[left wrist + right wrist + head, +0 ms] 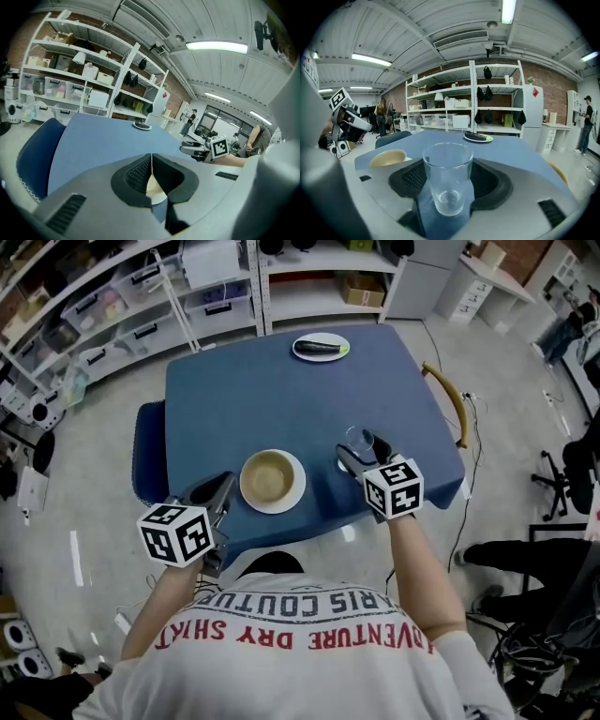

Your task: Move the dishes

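Observation:
A clear empty glass (pixel 358 439) (pixel 448 180) stands on the blue table (pixel 281 399) near its front edge. My right gripper (pixel 362 448) (pixel 449 183) is around it, with both pads against its sides. A tan bowl (pixel 269 475) (pixel 387 157) sits on a white plate (pixel 293 497) to the left of the glass. My left gripper (pixel 225 486) (pixel 151 164) is at the plate's left edge, its pads pressed together. In the left gripper view a sliver of the bowl (pixel 153 186) shows in the gap below the pads.
A plate with a dark eggplant (pixel 321 347) (pixel 478 137) (pixel 141 125) lies at the table's far edge. A blue chair (pixel 148 451) (pixel 33 159) stands at the table's left side, and a wooden chair back (pixel 450 399) curves at the right. Shelves (pixel 141 296) line the back.

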Action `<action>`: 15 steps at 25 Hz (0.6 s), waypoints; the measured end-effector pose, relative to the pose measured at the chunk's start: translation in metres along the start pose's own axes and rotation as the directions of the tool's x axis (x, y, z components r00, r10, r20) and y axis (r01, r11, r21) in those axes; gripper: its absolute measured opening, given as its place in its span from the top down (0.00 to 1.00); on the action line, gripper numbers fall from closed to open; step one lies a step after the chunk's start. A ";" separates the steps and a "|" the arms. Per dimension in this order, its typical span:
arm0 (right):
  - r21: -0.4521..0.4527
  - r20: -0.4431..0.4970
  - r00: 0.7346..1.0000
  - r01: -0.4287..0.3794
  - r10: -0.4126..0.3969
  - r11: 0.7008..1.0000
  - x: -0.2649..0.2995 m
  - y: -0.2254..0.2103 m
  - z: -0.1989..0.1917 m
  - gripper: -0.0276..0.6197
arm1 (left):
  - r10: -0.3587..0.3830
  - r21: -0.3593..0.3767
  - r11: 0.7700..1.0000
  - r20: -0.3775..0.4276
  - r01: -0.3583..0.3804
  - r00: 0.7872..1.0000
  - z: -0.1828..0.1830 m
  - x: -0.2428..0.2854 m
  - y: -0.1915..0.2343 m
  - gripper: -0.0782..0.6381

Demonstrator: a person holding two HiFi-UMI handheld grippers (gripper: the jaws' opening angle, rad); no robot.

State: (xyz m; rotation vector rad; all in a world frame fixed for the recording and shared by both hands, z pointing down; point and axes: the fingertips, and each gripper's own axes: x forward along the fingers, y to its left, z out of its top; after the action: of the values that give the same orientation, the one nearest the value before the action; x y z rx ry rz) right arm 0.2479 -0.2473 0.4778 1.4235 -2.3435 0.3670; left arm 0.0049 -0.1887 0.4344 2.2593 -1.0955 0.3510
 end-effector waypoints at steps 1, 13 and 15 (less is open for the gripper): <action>0.004 0.002 1.000 0.001 -0.001 1.000 -0.001 -0.001 -0.002 0.52 | 0.001 -0.004 1.000 -0.001 -0.001 1.000 -0.001 0.001 0.000 0.85; 0.072 0.076 0.997 0.006 -0.011 0.997 -0.005 -0.003 -0.011 0.50 | -0.006 -0.069 0.998 -0.016 0.005 1.000 -0.023 0.018 0.016 0.85; 0.078 0.079 0.997 0.015 -0.021 0.997 -0.007 -0.004 -0.012 0.48 | -0.011 -0.083 0.997 -0.021 0.009 1.000 -0.025 0.020 0.018 0.85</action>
State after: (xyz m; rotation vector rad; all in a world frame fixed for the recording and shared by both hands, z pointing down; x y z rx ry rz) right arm 0.2566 -0.2384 0.4856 1.5207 -2.4017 0.4063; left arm 0.0042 -0.1943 0.4707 2.1829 -1.0682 0.3192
